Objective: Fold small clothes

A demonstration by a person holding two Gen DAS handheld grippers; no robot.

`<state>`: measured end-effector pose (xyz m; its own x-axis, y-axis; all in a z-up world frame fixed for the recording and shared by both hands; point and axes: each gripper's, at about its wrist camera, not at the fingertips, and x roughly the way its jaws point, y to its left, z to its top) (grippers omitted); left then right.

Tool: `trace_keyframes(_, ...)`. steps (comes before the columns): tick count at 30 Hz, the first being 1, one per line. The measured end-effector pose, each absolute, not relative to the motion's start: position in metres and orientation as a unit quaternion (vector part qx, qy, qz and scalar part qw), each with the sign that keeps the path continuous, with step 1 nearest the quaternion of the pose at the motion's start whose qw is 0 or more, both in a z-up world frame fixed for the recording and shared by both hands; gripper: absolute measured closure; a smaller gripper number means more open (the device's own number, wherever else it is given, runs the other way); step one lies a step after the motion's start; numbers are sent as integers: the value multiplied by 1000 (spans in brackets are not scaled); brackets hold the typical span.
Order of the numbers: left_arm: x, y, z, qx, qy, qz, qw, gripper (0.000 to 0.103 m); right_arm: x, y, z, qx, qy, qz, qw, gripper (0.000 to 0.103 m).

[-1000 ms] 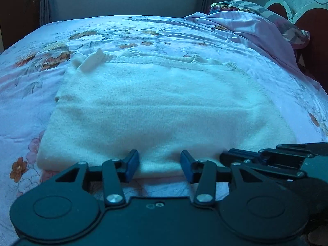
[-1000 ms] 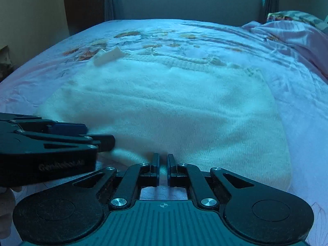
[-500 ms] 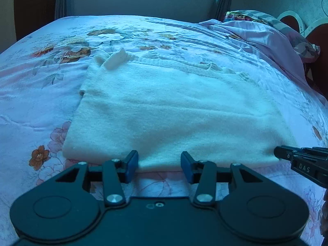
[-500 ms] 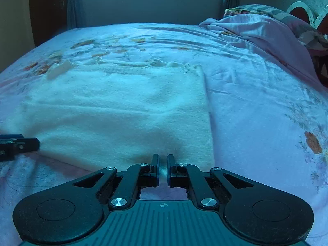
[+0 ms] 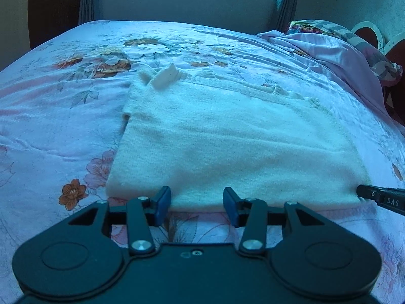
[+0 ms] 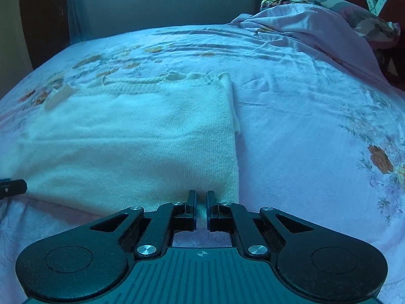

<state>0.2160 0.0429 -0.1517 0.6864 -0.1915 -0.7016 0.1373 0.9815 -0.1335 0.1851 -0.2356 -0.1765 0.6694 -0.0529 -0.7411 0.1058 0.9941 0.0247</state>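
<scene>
Left wrist view: cream sweater [image 5: 227, 139] flat on floral sheet [image 5: 63, 126], filling middle of frame, folded to rough rectangle. Ribbed hem along far edge; small cream flap [image 5: 165, 76] sticking up at upper-left corner. Near edge of sweater just ahead of left gripper [image 5: 197, 204]. Blue pads [image 5: 162, 202] parted to a middling gap, nothing between them; sheet visible in the gap below the sweater's edge. Tips of pads at or just over near edge; contact not certain. Tip of right gripper entering at right edge of frame, at sweater's near-right corner, lettering "DAS" legible. Rumpled lilac bedding [image 5: 341, 58] heaped at upper right, patterned pillow [image 5: 354, 38] behind it. Curtain [image 5: 286, 2] and window sill along top.

Right wrist view: same sweater [image 6: 139, 139] occupying left and centre, right edge running down to lower middle. Right gripper [image 6: 201, 204] at bottom centre, fingers [image 6: 192, 202] drawn nearly together, a narrow slit left. Strip of near edge of sweater seen in that slit, close to its near-right corner; apparently pinched, though pad contact itself hidden. Left gripper's tip [image 6: 12, 188] poking in at left edge, beside near edge of sweater. Bare sheet [image 6: 316, 139] to right, orange flower print at far right.
</scene>
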Motion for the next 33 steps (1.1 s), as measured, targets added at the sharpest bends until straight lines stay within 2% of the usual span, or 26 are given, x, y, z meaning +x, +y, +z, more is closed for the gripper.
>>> trace_keyframes(2,216,47,-148,-32,374,-83,923,59,189,-236,-185,23,422,-44,905,99)
trace_keyframes(6,229,57,-163,-24,399,-71,914,58,188,-236,-189,20,418,-43,907,99)
trace_keyframes(14,226,62,-167,-29,393,-80,916,57,182,-239,-196,34,401,-48,914,98)
trace_keyframes(23,227,58,-150,-26,377,-90,921,58,182,-243,-185,44,403,-32,914,98)
trace_keyframes(27,246,49,-139,-23,366,-100,925,57,191,-241,-171,45,376,-22,925,97)
trace_keyframes(29,261,41,-139,-16,365,-101,925,57,202,-239,-169,45,373,-16,926,83)
trace_keyframes(30,269,38,-141,-12,367,-101,925,57,210,-238,-169,43,372,-16,927,51)
trace_keyframes(31,277,35,-143,-10,369,-100,924,57,217,-237,-169,39,367,-17,929,28)
trace_keyframes(33,294,32,-147,-8,373,-99,922,57,225,-233,-167,22,347,-17,938,28)
